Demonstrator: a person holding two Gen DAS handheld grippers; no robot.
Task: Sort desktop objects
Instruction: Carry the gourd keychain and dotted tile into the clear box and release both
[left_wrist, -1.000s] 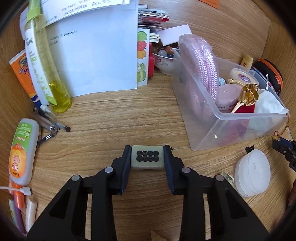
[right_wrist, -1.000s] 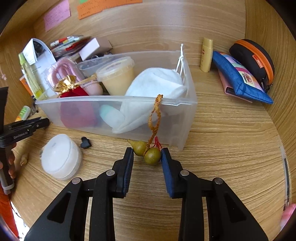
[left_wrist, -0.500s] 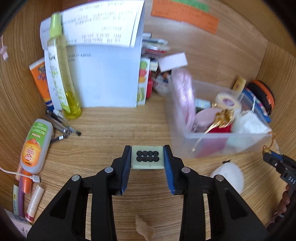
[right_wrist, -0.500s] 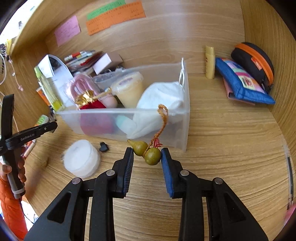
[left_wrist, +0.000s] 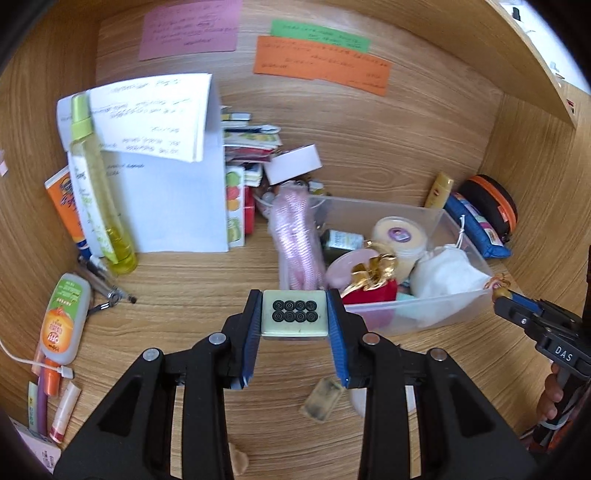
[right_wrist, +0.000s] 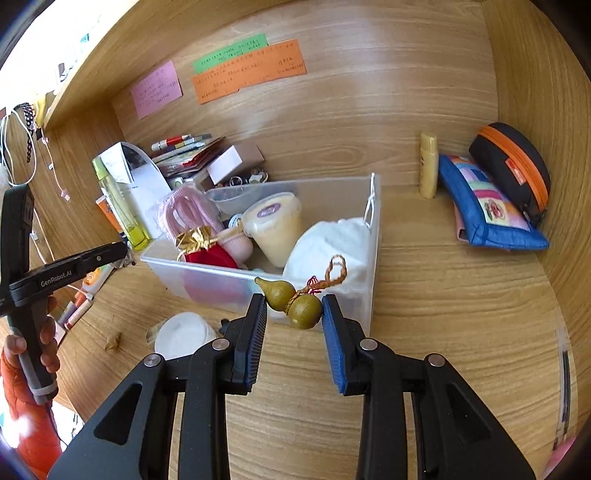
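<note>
My left gripper (left_wrist: 294, 325) is shut on a pale green mahjong tile (left_wrist: 294, 314) with black circles, held above the desk just in front of the clear plastic bin (left_wrist: 413, 314). My right gripper (right_wrist: 294, 317) is shut on a small olive gourd charm (right_wrist: 295, 301) with a brown cord, held in front of the same bin's near wall (right_wrist: 221, 280). The bin holds a pink rope (left_wrist: 295, 236), a cream jar (right_wrist: 275, 225), a white pouch (right_wrist: 332, 240) and a red and gold item (right_wrist: 201, 247).
A white round case (right_wrist: 183, 334), a small tan tile (left_wrist: 321, 400) and a shell (right_wrist: 112, 339) lie on the desk in front of the bin. Bottles, tubes and papers (left_wrist: 166, 166) stand at the left. A blue pouch (right_wrist: 484, 206) and black case (right_wrist: 513, 166) lie at the right.
Both grippers have risen and pulled back from the desk with their objects. The bin and the wall notes now show from higher up.
</note>
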